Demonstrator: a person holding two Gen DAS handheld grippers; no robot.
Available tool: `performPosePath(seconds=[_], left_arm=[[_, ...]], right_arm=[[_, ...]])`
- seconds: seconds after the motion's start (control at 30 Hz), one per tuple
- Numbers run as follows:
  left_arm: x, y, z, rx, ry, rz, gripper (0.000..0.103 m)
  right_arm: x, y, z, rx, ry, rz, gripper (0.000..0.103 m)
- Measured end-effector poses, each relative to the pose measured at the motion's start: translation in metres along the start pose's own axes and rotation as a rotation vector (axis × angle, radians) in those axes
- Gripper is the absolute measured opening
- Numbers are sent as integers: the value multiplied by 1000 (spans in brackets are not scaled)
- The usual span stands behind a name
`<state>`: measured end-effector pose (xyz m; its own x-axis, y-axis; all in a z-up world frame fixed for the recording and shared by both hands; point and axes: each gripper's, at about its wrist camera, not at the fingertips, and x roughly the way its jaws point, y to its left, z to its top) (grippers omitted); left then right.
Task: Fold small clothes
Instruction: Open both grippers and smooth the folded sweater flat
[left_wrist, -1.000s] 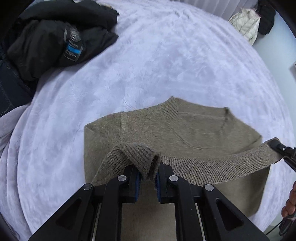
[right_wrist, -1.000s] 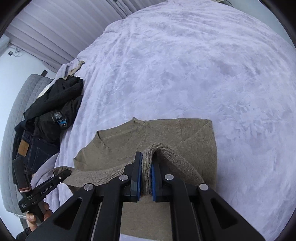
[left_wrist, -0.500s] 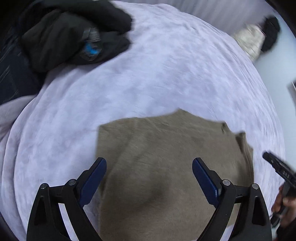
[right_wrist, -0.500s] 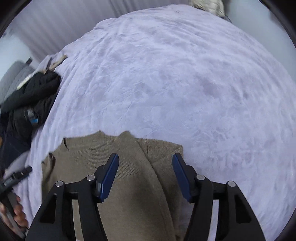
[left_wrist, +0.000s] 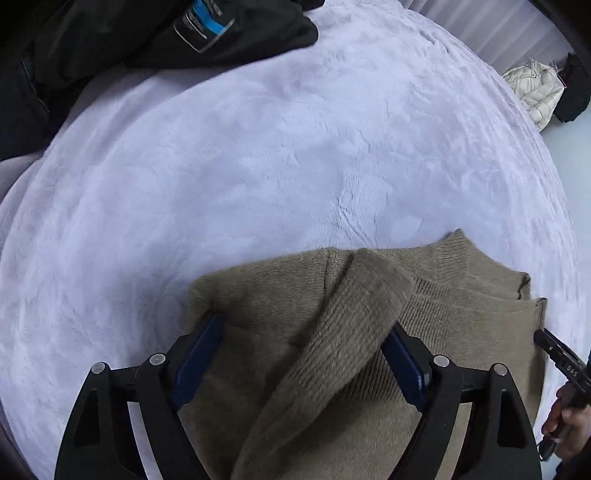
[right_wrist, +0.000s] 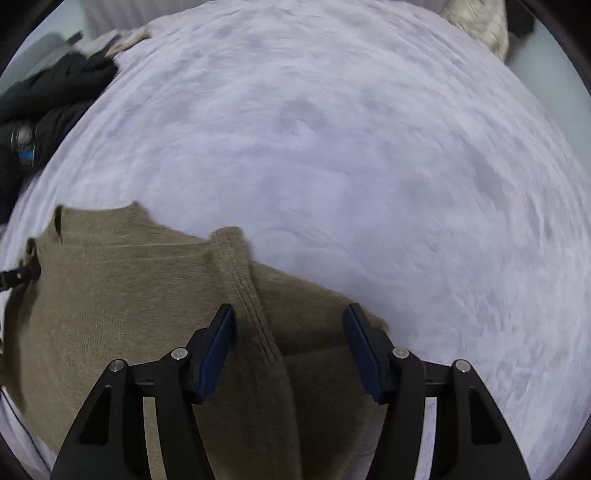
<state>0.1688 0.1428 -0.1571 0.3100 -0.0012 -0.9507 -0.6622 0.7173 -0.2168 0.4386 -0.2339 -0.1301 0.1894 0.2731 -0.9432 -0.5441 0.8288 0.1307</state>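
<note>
Though unpinched — sweater (left_wrist: 332, 332) between fingers (left_wrist: 199, 354)

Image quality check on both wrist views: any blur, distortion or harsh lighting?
Left wrist view: strong fisheye bulge, black corners, bedspread fairly sharp, sweater a little soft near the lens. Right wrist view: same bulge, smeared throughout, worst on the dark clothes. Light in both is soft, no glare.

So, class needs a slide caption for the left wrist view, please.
Left gripper, jaws closing, straddles a folded olive sweater on a lilac blanket.
</note>
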Motion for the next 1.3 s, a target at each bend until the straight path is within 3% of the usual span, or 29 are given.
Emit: performPosePath(seconds=[0.07, 0.13, 0.2, 0.27, 0.37, 0.4, 0.47, 0.5, 0.57, 0.63, 0.77, 0.83, 0.93, 1.03, 1.17, 1.27, 1.3], left_arm=[[-23, -2, -3, -4, -52, 58, 87], [-48, -5, -13, -20, -93, 62, 87], [-63, -14, -25, -28, -119, 36, 87], [-68, -37, -40, 3, -106, -53, 87], [-57, -94, -63, 183, -81, -145, 87], [-43, -111, -71, 279, -64, -132, 87], [-10, -123, -76, 384, -11, -20, 87], [5, -117, -76, 397, 16, 43, 87], [10, -84, -70, 338, 24, 5, 94], [0, -52, -63, 271, 11, -13, 94], [-14, -9, -64, 231, 26, 17, 94], [-27, -4, -67, 221, -1, 123, 94], [-54, -10, -85, 209, -39, 83, 94], [-70, -37, -123, 254, -33, -5, 94], [-50, -65, -161, 341, 31, 18, 94], [-25, -47, -175, 326, 83, 88, 94], [-22, -39, -176, 311, 91, 79, 94]], right_arm=[[-15, 3, -3, -42, -15, -66, 64], [-40, 13, -7, -39, -70, -161, 66], [-64, 25, -12, -19, -137, -122, 66], [-76, 54, -20, -72, -158, -62, 69], [-64, 109, -39, -235, -112, 61, 74], [-53, 126, -46, -294, -80, 79, 74], [-28, 143, -59, -379, -25, 52, 73], [-18, 142, -65, -400, -5, 14, 73], [-7, 116, -67, -362, 11, -74, 73], [-13, 69, -65, -217, 3, -62, 75], [-27, 0, -74, -97, 16, -160, 81], [-40, -14, -76, -48, 17, -174, 81], [-73, 13, -84, -98, -79, -220, 81], [-90, 69, -107, -181, -112, -124, 81], [-67, 140, -142, -292, -19, 27, 81], [-45, 152, -166, -308, 57, 16, 81], [-37, 147, -171, -298, 81, -3, 81]])
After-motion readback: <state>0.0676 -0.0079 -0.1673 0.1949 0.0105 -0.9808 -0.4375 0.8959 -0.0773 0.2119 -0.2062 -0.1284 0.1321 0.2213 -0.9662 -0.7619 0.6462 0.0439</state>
